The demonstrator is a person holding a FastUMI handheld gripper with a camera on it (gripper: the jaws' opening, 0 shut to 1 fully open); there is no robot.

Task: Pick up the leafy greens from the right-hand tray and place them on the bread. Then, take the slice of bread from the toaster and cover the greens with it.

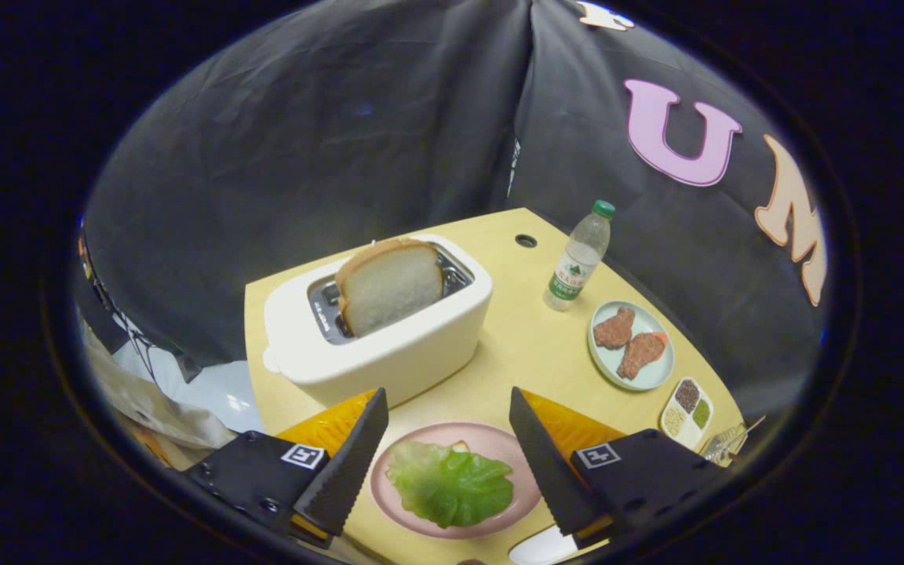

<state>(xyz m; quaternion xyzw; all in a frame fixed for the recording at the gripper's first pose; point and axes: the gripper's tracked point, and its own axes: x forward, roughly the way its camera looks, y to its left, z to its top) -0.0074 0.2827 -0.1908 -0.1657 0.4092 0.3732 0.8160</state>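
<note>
Gripper view: gripper (448, 408) fingers spread wide, holding nothing, hovering above the pink plate (403, 527) at the near edge of the table (523, 345). Leafy greens (450, 484) lie flat on that plate, between the two fingers; a pale sliver peeking out at the greens' far edge is probably the bottom bread, mostly covered so hard to confirm. So step one looks done: greens already laid on the plate

Step in hand, as I judge it: going for the slice of bread (389, 285) in the toaster (389, 345). Toaster sits just beyond the fingers, toward the table's far left corner. Slice stands upright in a slot, top crust up, leaning a bit, broad face turned toward the camera. Its long axis runs along the slot, which is skewed relative to the line between the fingertips

Next move likely needs: advance and lift over the toaster, rotate so the fingers close across the thin dimension of the slice, pinch near the top crust, pull straight up out of the slot, then carry back and lay flat over the greens

Water bottle (580, 257), plate with meat (631, 345) and small condiment tray (687, 413) sit along the right edge, well apart from the path
</note>
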